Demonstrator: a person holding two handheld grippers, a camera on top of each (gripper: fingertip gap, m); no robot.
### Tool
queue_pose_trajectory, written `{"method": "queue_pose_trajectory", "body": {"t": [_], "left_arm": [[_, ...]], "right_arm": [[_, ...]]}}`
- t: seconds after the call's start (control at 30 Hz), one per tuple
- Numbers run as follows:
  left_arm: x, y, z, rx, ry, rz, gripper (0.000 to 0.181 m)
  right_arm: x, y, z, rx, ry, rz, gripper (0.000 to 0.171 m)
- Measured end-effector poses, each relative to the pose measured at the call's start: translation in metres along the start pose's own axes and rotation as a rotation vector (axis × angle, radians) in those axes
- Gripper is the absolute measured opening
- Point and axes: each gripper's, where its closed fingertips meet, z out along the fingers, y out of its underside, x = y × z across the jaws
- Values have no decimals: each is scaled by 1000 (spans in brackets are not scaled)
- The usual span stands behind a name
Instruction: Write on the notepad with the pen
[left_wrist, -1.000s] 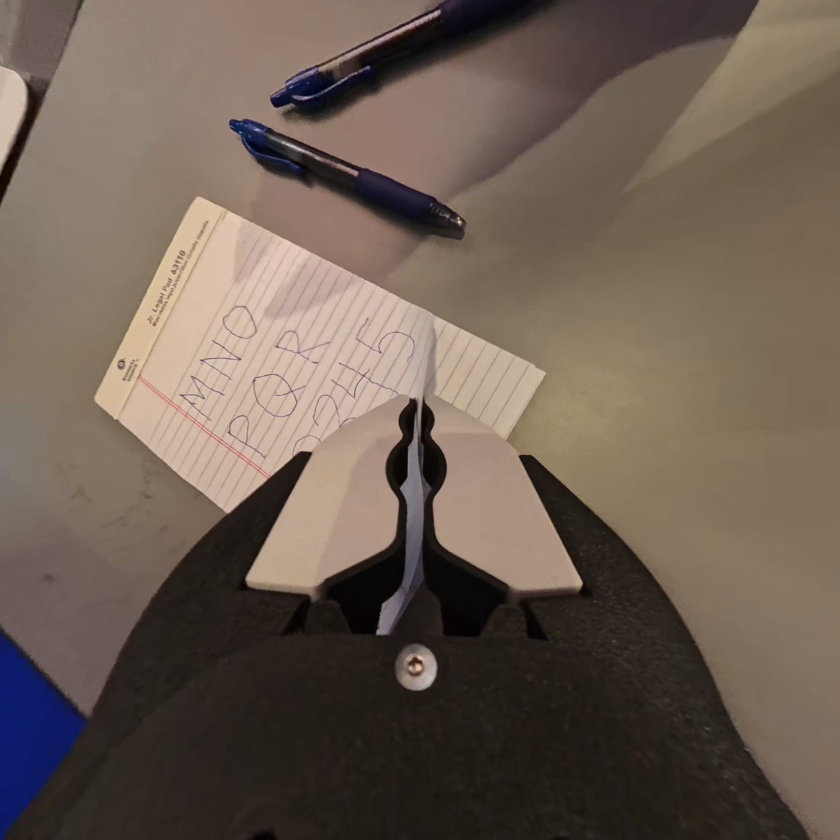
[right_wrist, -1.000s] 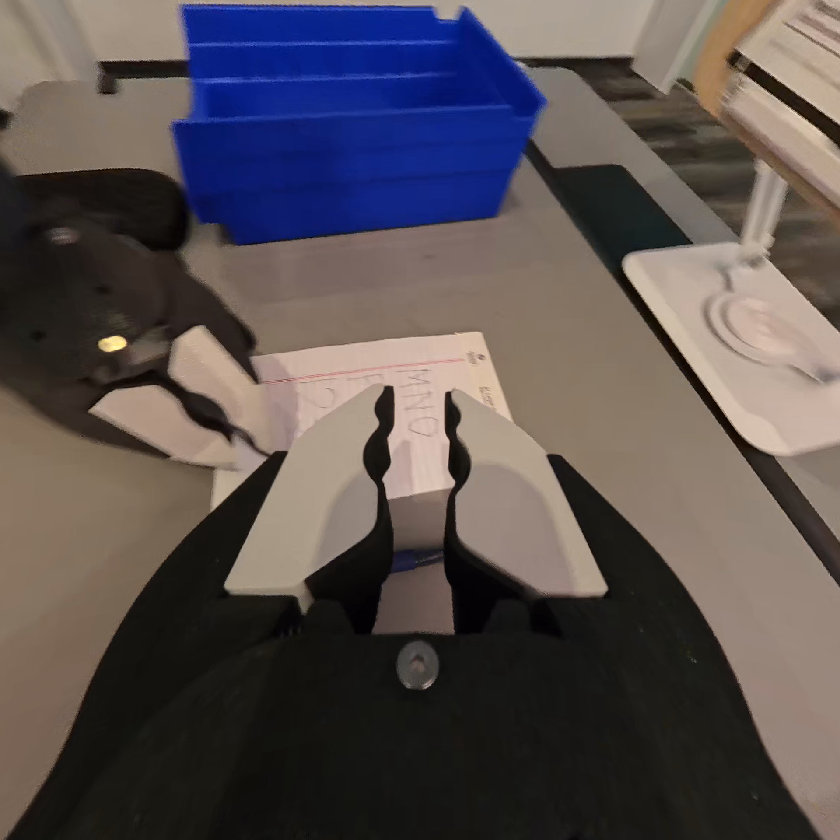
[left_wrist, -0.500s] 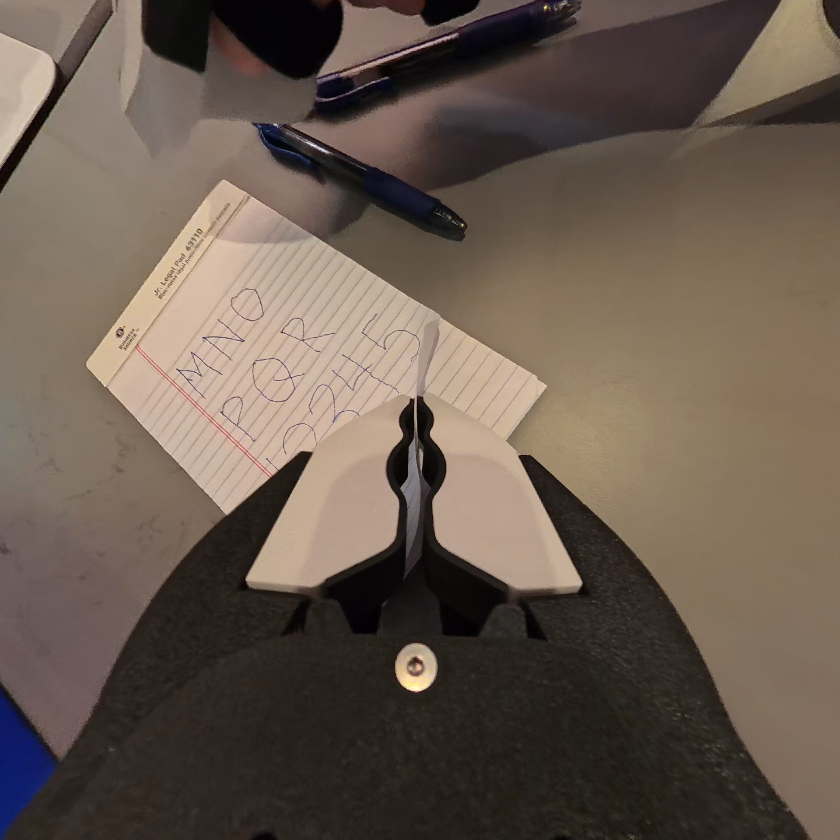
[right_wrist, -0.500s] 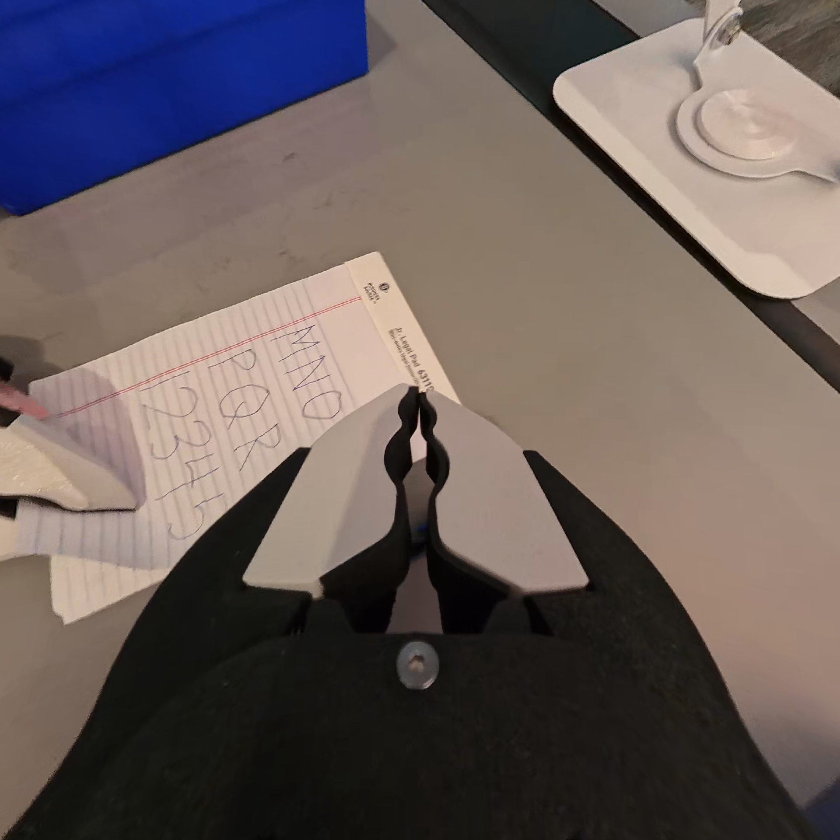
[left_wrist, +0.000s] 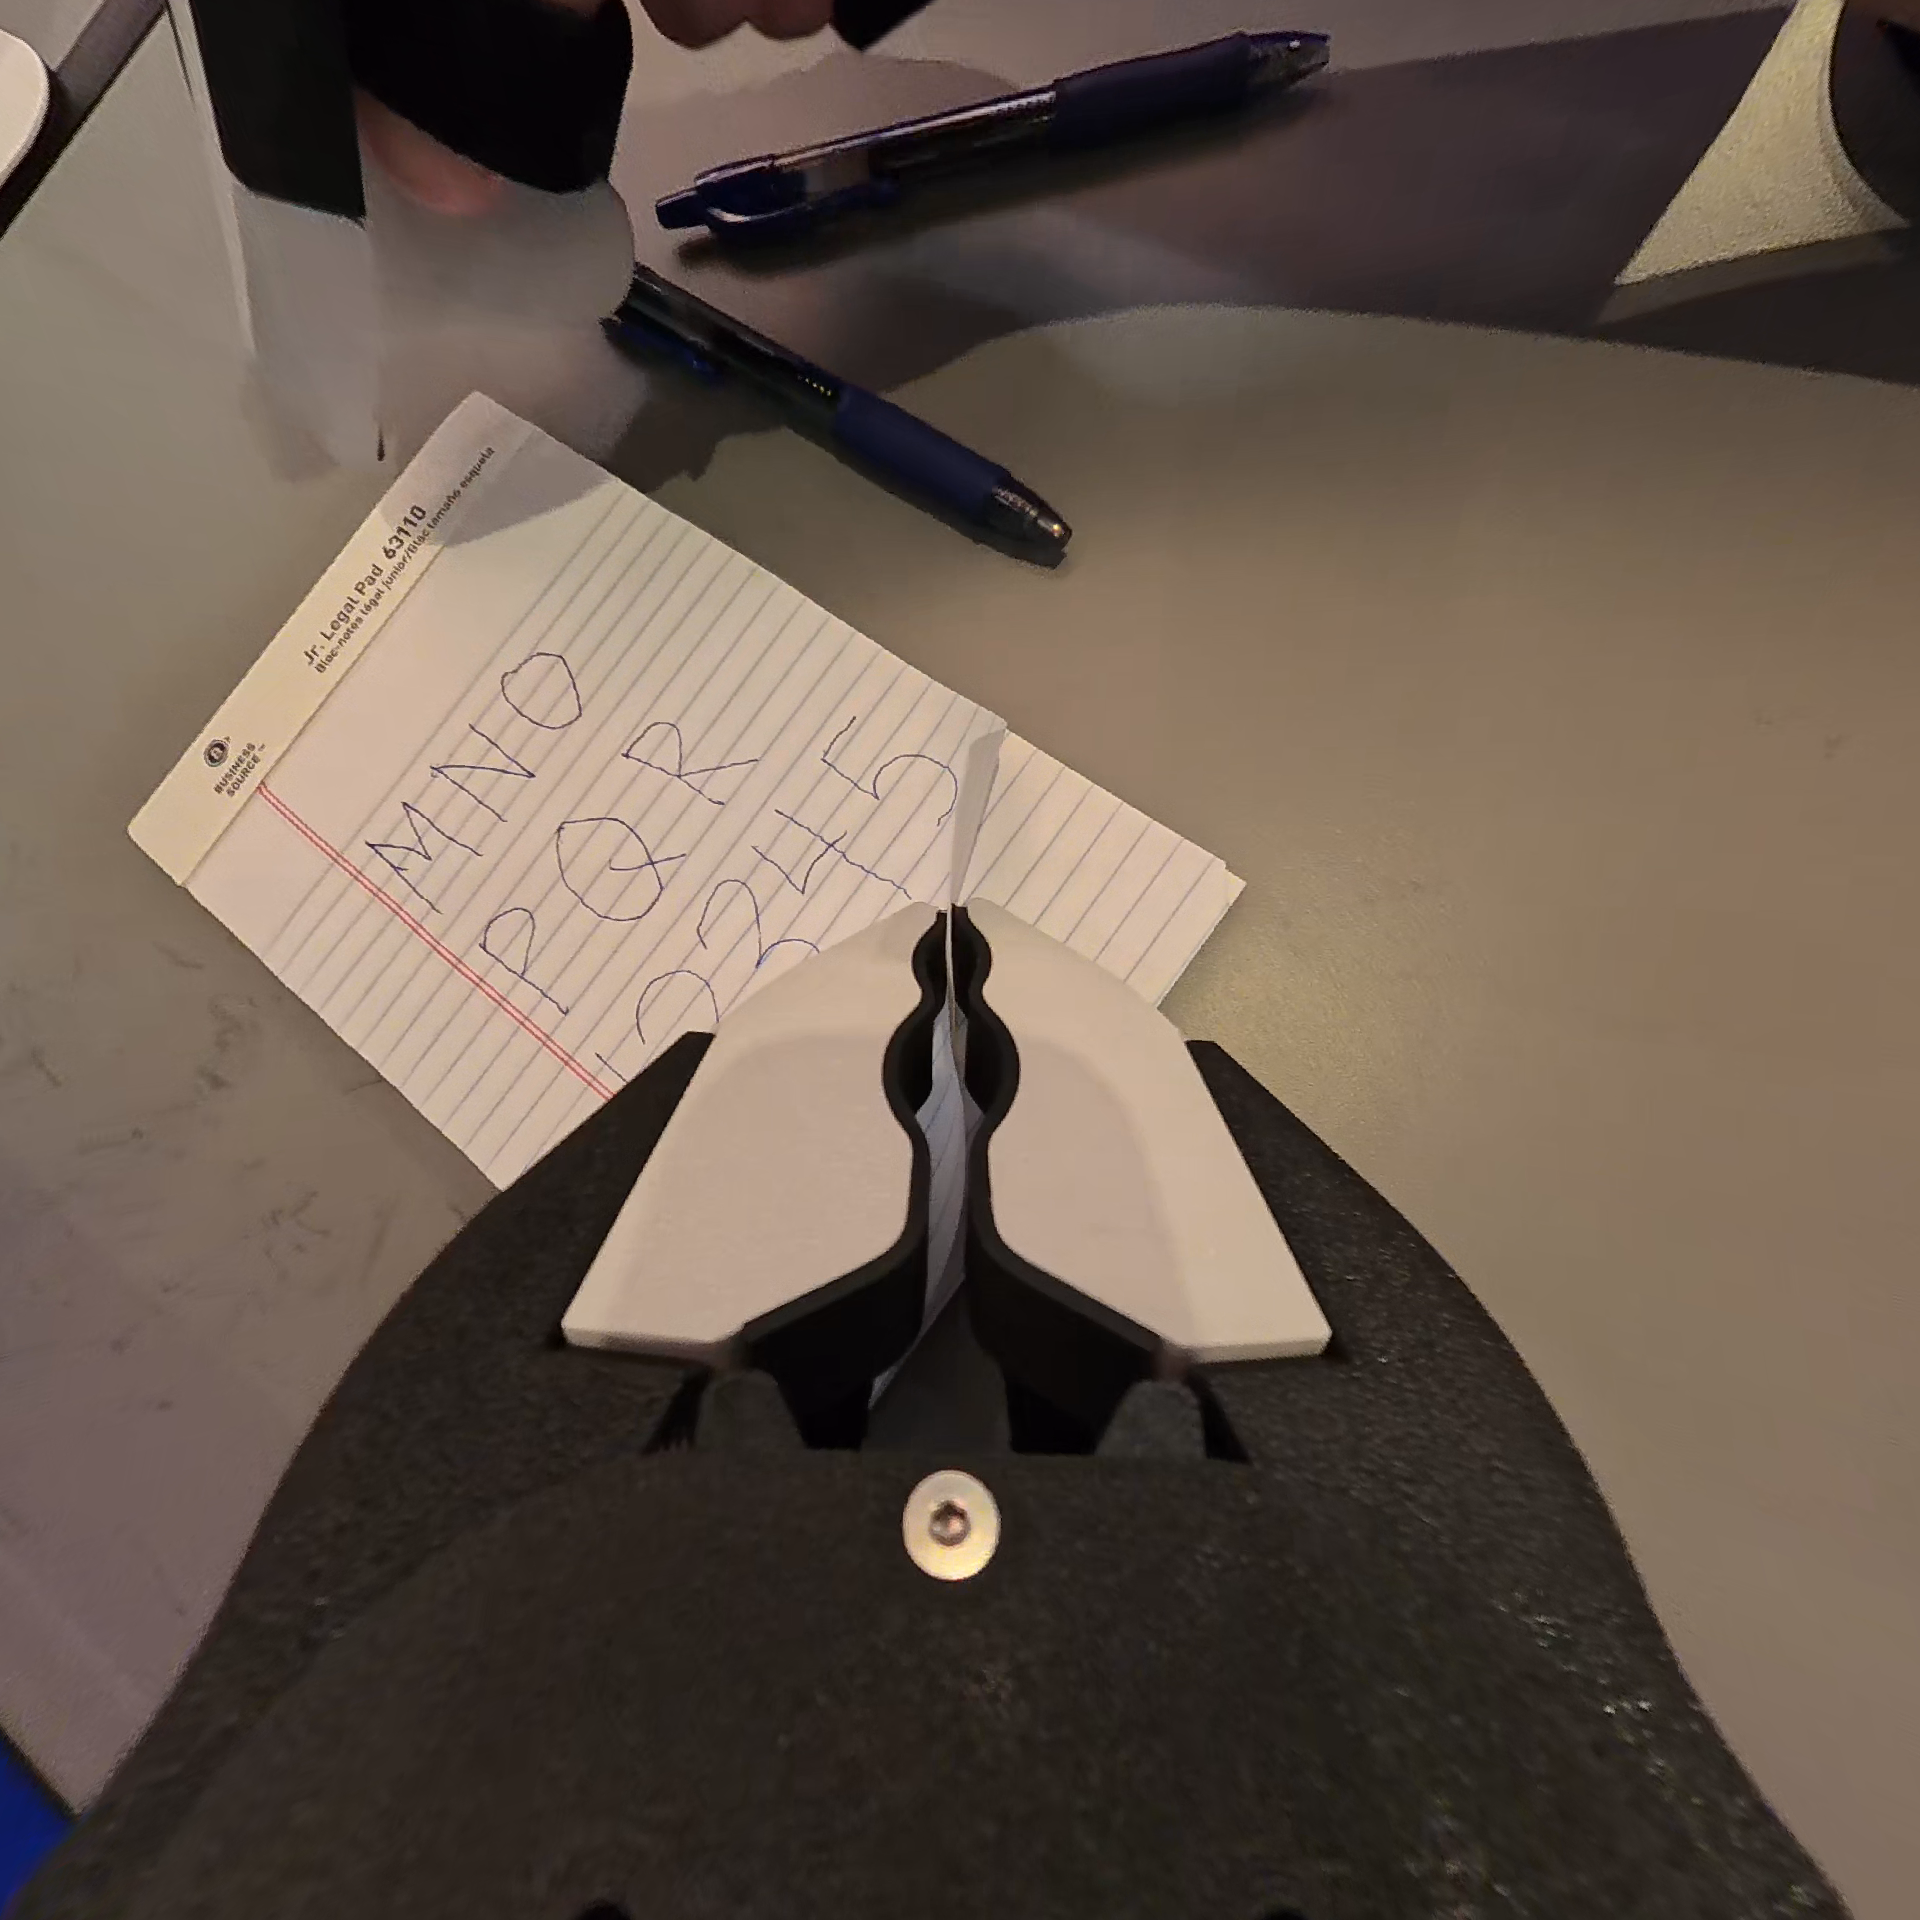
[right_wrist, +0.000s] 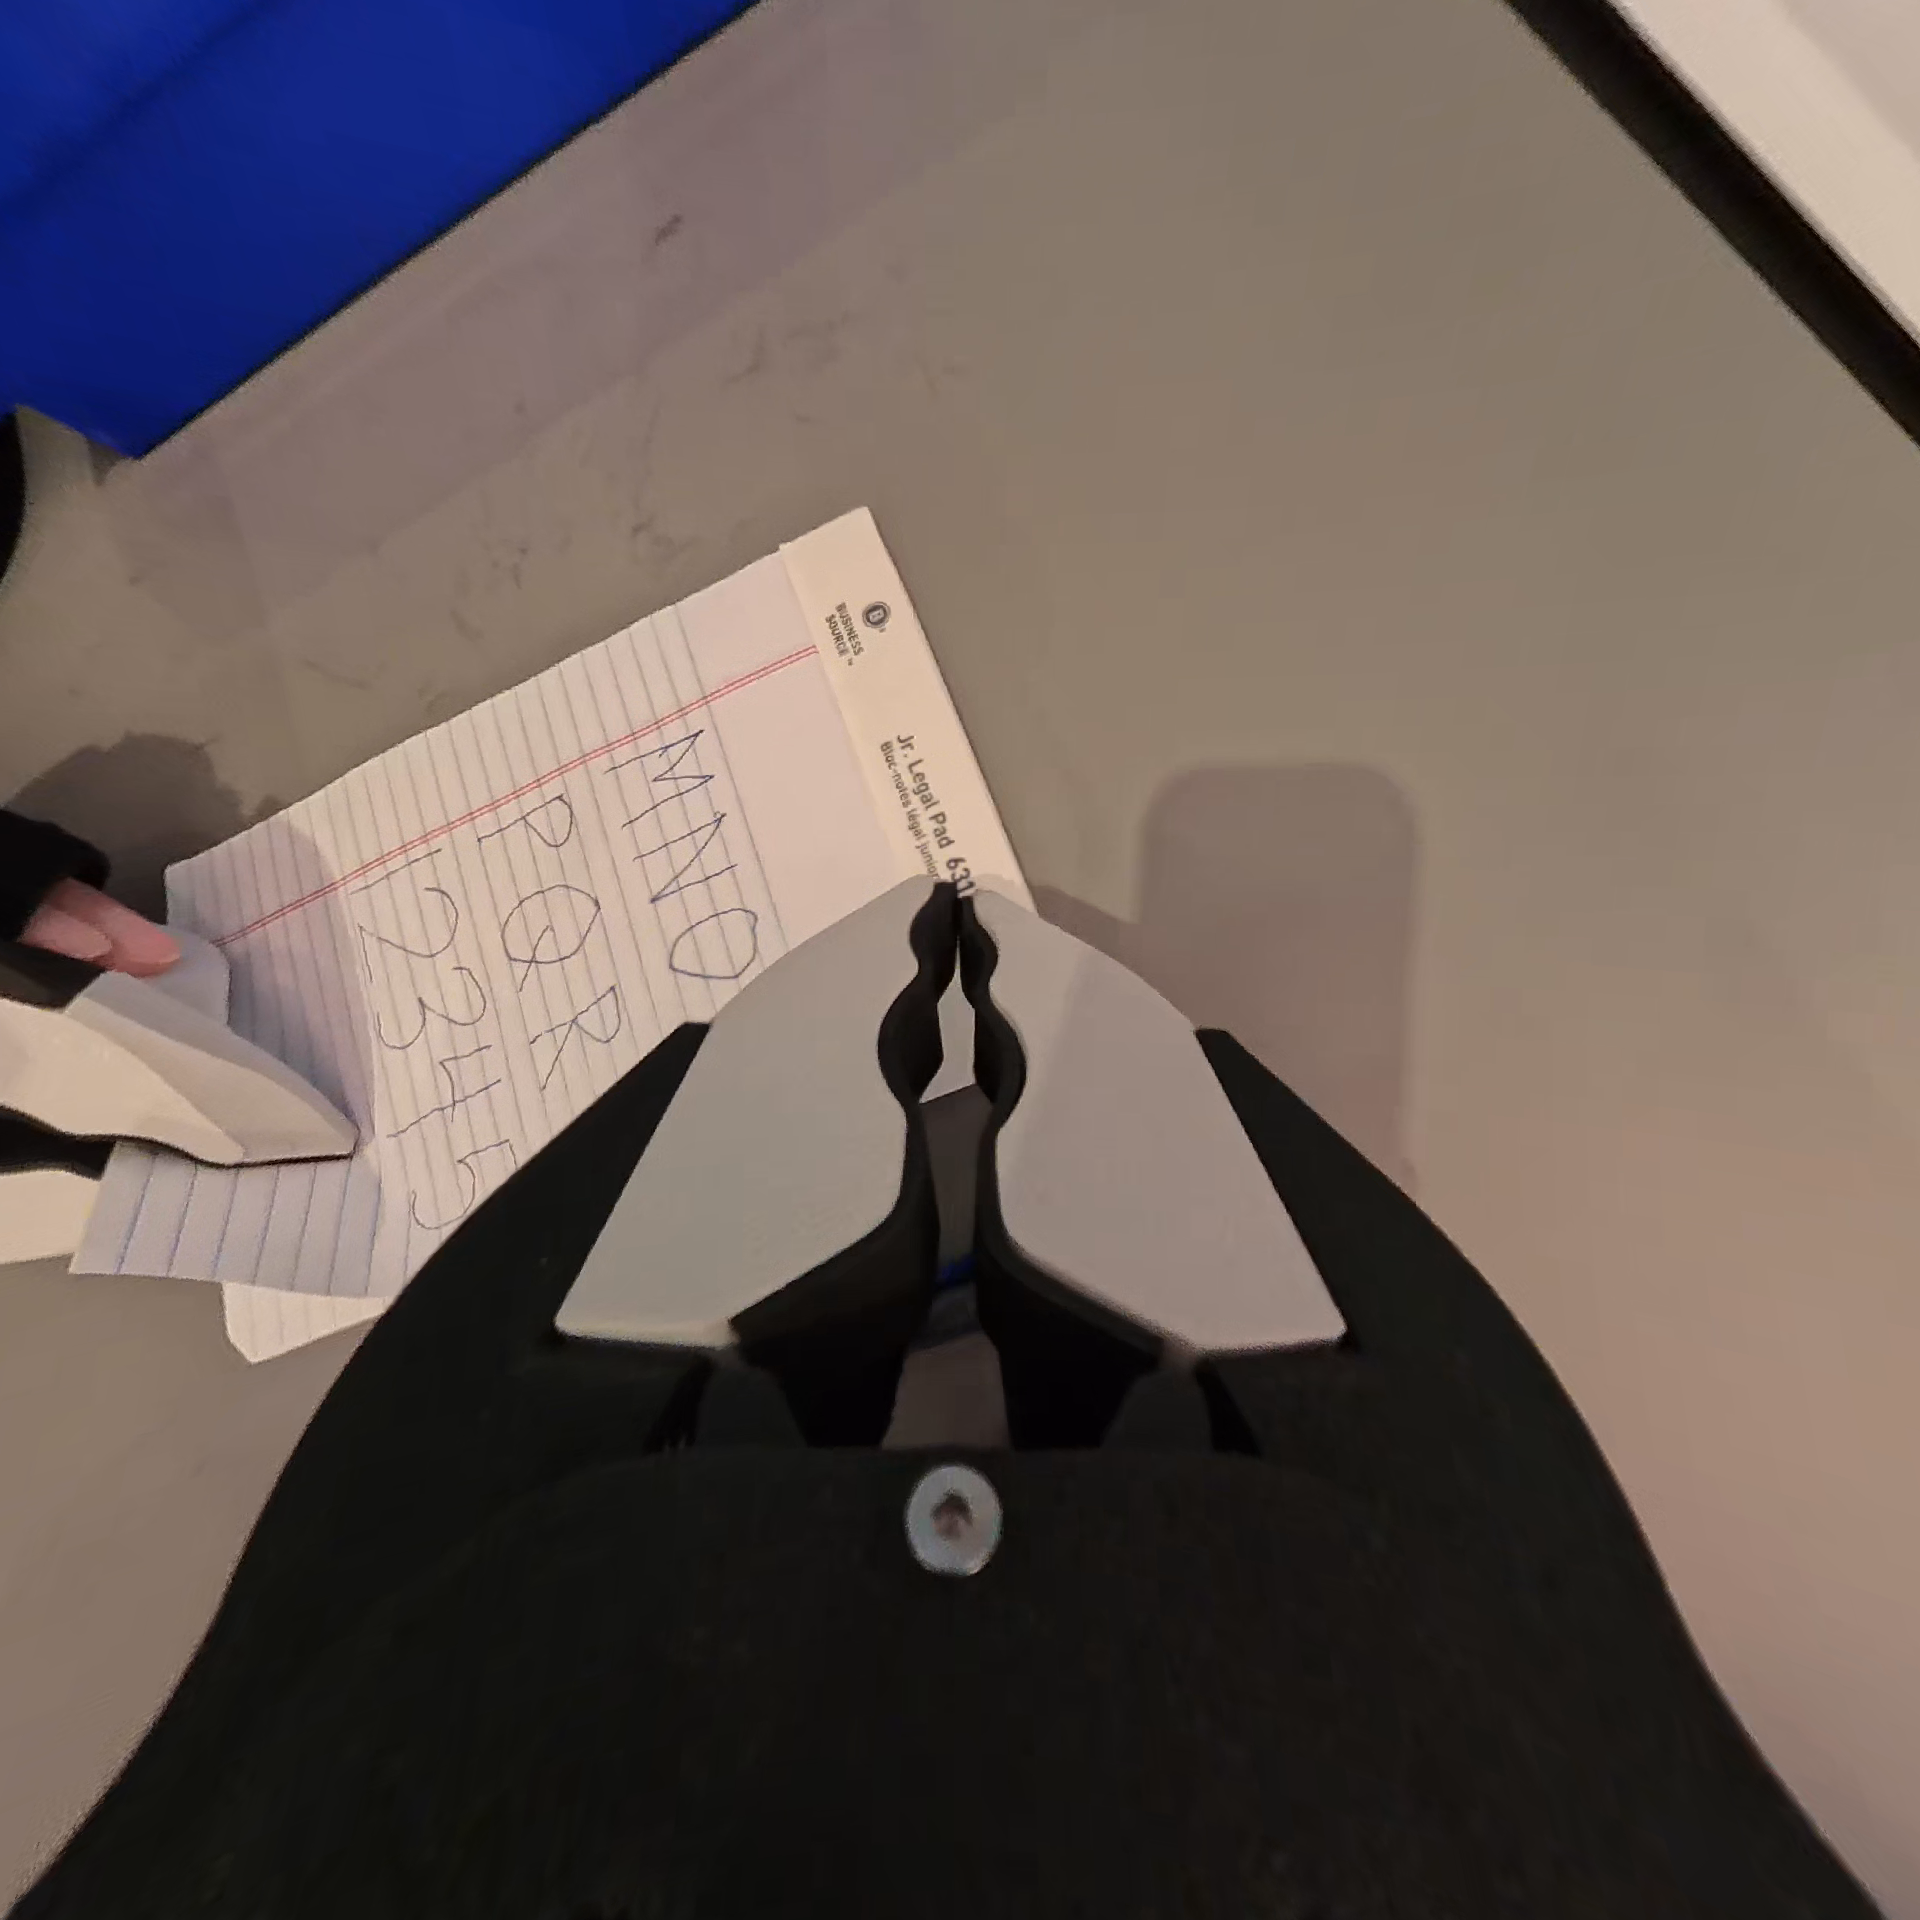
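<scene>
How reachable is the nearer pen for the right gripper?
Probably yes: the right gripper hangs close over the pen, nothing visible between, but its jaws are shut and must open. Left gripper pinches a notepad sheet.

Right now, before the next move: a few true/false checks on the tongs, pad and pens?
1. The left tongs are shut on the top sheet of the notepad. True.
2. The right tongs hold a pen. False: they are shut with nothing visible between them, and the near pen and far pen both lie on the table.
3. The top sheet is blank. False: it carries handwriting.
4. A blue bin sits beyond the notepad. True.
</scene>
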Motion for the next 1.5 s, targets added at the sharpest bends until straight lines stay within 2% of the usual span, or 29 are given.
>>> {"method": "queue_pose_trajectory", "body": {"t": [0.2,0.37,0.63,0.97,1.5], "left_arm": [[-1,-1,-2,6,3,-12,0],[-4,-4,-4,22,11,-41,0],[-15,-14,-19,87,12,-114,0],[-44,-23,-42,235,43,-305,0],[-64,-30,-51,230,14,-334,0]], "right_arm": [[5,7,9,-119,42,-93,1],[5,7,10,-142,34,-127,0],[5,7,10,-114,-34,-107,0],[5,7,10,-114,-27,-119,0],[5,7,10,-114,7,-189,0]]}}
